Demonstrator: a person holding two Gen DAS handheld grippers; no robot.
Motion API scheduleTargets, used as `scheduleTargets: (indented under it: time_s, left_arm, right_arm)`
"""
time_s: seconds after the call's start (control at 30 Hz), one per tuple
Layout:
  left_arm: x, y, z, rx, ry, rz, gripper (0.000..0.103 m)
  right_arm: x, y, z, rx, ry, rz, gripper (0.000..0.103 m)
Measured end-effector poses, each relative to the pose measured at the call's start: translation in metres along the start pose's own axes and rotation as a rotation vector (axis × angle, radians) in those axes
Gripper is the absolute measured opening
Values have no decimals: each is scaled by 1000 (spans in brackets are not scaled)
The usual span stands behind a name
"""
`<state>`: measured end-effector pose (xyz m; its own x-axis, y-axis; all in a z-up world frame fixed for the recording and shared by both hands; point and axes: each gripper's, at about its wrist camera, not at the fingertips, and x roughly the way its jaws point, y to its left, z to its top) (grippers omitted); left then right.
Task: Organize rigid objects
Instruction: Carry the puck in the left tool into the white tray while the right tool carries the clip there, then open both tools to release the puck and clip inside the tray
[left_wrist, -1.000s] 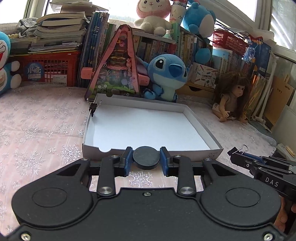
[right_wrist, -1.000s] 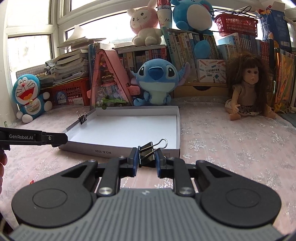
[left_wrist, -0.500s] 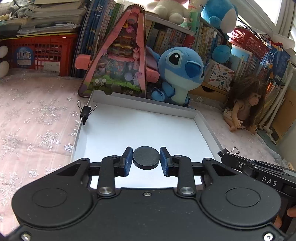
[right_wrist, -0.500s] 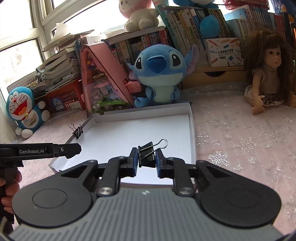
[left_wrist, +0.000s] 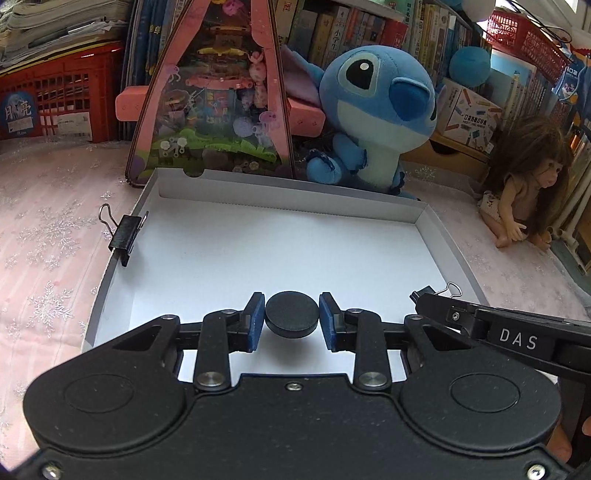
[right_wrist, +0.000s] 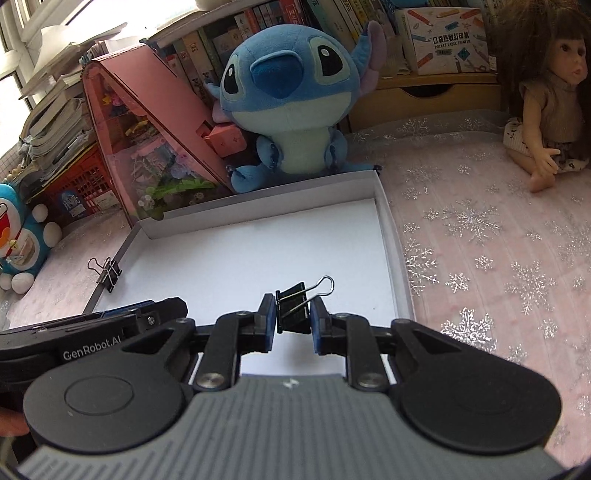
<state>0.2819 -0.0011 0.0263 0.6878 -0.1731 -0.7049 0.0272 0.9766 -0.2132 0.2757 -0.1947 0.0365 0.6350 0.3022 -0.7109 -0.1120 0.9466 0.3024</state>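
My left gripper (left_wrist: 291, 320) is shut on a flat black round disc (left_wrist: 291, 317) and hovers over the near part of a shallow white box (left_wrist: 288, 216). My right gripper (right_wrist: 293, 317) is shut on a black binder clip (right_wrist: 293, 308) with a wire handle, also above the box's (right_wrist: 384, 218) near half. In the left wrist view the right gripper (left_wrist: 428, 295) pokes in from the right with its clip. The left gripper's fingers (right_wrist: 162, 308) enter the right wrist view from the left. A second binder clip (left_wrist: 125, 232) (right_wrist: 107, 273) is clamped on the box's left wall.
A blue plush (left_wrist: 373, 114) and a pink triangular toy house (left_wrist: 214, 92) stand right behind the box. A doll (left_wrist: 517, 177) sits to the right, a red crate (left_wrist: 55, 99) and a blue-and-white plush (right_wrist: 18, 236) to the left. Bookshelves line the back. A pink snowflake cloth (right_wrist: 498, 258) covers the surface.
Both grippers have moved forward from in front of the box to over its near half and tilted further down, each still holding its object. The box and the clip on its wall stayed put.
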Motion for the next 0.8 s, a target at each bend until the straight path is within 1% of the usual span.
scheduleTargets:
  time_s: [0.2, 0.37, 0.5, 0.63, 0.7, 0.77, 0.8]
  left_arm:
    - [5, -3, -4, 23, -5, 19, 30]
    - [8, -3, -7, 26, 4, 22, 30]
    - [8, -5, -8, 44, -4, 32, 30]
    - [9, -7, -9, 52, -6, 34, 30]
    - [8, -7, -9, 61, -3, 33, 30]
    - [5, -6, -8, 60, 5, 10, 30]
    - [1, -4, -7, 55, -2, 1, 35]
  right_arm:
    - [5, 0, -2, -4, -1, 1, 24]
    - [8, 3, -5, -27, 3, -10, 24]
    - [11, 7, -8, -70, 11, -31, 23]
    - [12, 8, -10, -82, 4, -37, 23]
    - [11, 9, -10, -89, 0, -34, 25]
    - [8, 9, -11, -89, -15, -32, 28]
    - [4, 9, -11, -92, -29, -27, 29]
